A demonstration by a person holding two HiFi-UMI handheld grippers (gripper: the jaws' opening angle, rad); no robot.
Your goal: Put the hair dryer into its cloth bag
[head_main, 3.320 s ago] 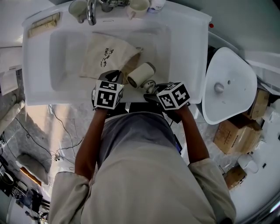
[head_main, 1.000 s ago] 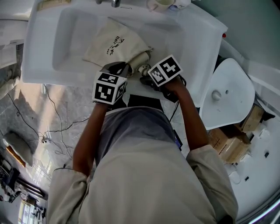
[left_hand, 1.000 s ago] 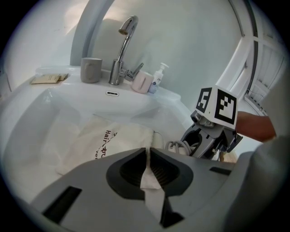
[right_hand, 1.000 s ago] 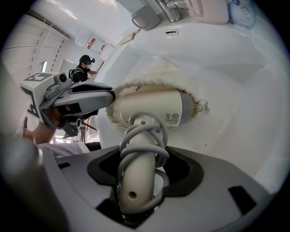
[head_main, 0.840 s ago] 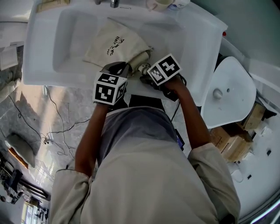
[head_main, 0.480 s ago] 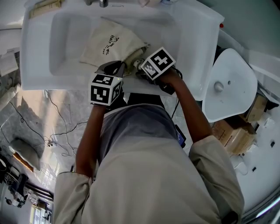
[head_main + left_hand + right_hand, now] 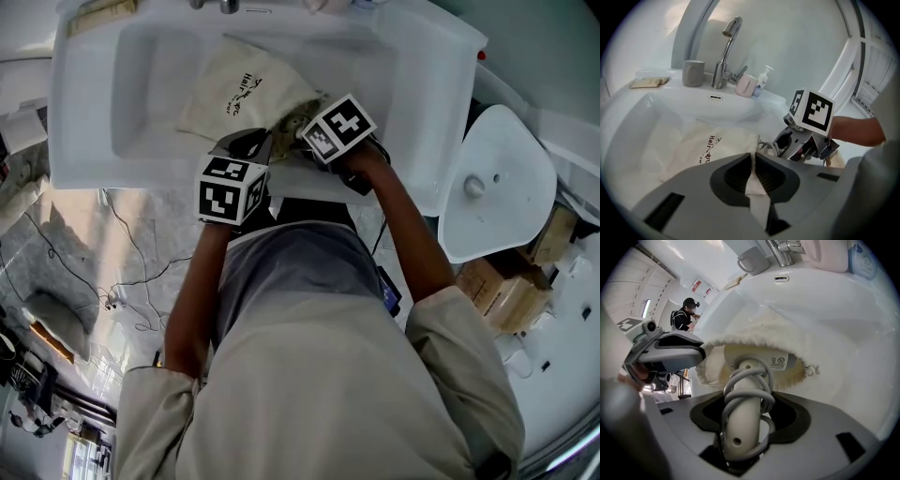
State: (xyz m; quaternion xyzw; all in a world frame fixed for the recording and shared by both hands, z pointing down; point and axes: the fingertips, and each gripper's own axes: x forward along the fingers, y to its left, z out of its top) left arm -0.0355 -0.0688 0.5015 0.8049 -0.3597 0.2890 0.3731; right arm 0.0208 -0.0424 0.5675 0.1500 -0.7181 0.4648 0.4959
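A cream cloth bag (image 7: 239, 89) with dark print lies in the white sink (image 7: 150, 84). My left gripper (image 7: 251, 145) is shut on the bag's mouth edge; white cloth shows pinched between its jaws (image 7: 753, 173). My right gripper (image 7: 743, 427) is shut on the cream hair dryer's handle (image 7: 745, 399), which has its grey cord wound round it. The dryer's head sits inside the bag's frilled opening (image 7: 754, 341), mostly hidden by cloth. The left gripper (image 7: 670, 352) holds that opening's left side. In the head view the right gripper (image 7: 305, 131) is at the bag's mouth.
A chrome tap (image 7: 724, 51), a grey cup (image 7: 693, 72), a pink cup (image 7: 746, 85) and a small pump bottle (image 7: 761, 80) stand on the sink's far rim. A white toilet lid (image 7: 492, 183) and cardboard boxes (image 7: 511, 291) lie to the right.
The right gripper has carried the hair dryer left and forward from the sink's near edge, and its head is now inside the bag's mouth. The left gripper keeps its hold on the bag.
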